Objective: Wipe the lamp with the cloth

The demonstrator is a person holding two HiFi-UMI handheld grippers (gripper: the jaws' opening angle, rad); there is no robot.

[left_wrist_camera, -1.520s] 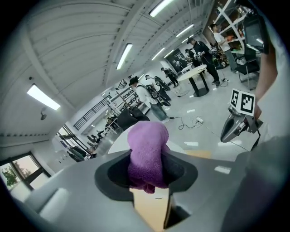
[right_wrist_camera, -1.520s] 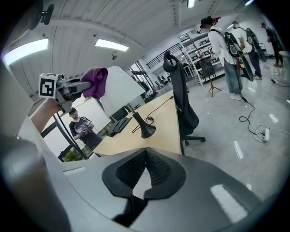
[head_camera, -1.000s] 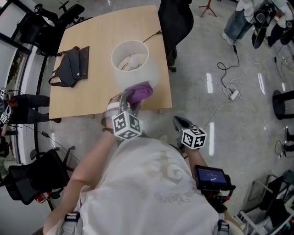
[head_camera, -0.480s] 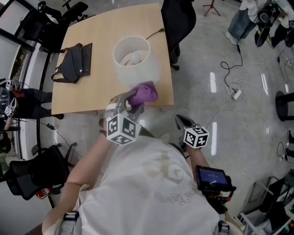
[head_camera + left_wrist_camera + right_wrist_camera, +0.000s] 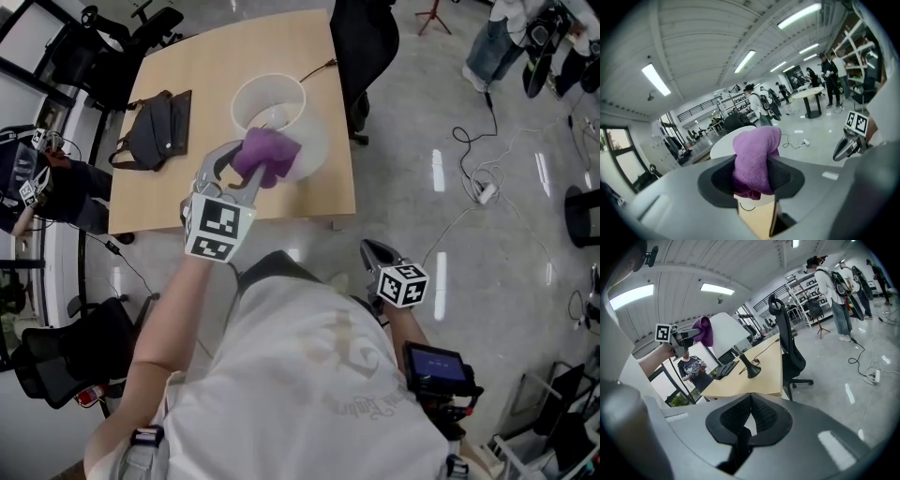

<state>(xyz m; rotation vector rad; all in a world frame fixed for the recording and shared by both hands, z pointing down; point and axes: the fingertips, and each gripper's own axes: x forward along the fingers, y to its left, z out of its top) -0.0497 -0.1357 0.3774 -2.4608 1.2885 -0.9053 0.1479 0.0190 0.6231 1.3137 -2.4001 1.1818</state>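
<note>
The lamp's white drum shade [image 5: 281,103] stands on the wooden table [image 5: 178,202]; its black base [image 5: 752,371] shows in the right gripper view. My left gripper [image 5: 251,167] is shut on a bunched purple cloth [image 5: 266,153] and holds it against the near rim of the shade. In the left gripper view the cloth [image 5: 754,157] fills the jaws of the left gripper [image 5: 752,176], with the shade's rim [image 5: 723,143] just behind. My right gripper [image 5: 368,249] hangs low beside my body, off the table; its jaws [image 5: 749,401] are shut with nothing between them.
A black bag [image 5: 155,131] lies on the table's left part. A black office chair [image 5: 361,42] stands at the table's far right corner. The lamp's cord [image 5: 314,70] runs off the far edge. Cables and a power strip [image 5: 478,192] lie on the floor; people stand around.
My left gripper has lifted the cloth from low on the shade's near side up to its rim, shifting left and rolling. The right gripper has stayed where it was.
</note>
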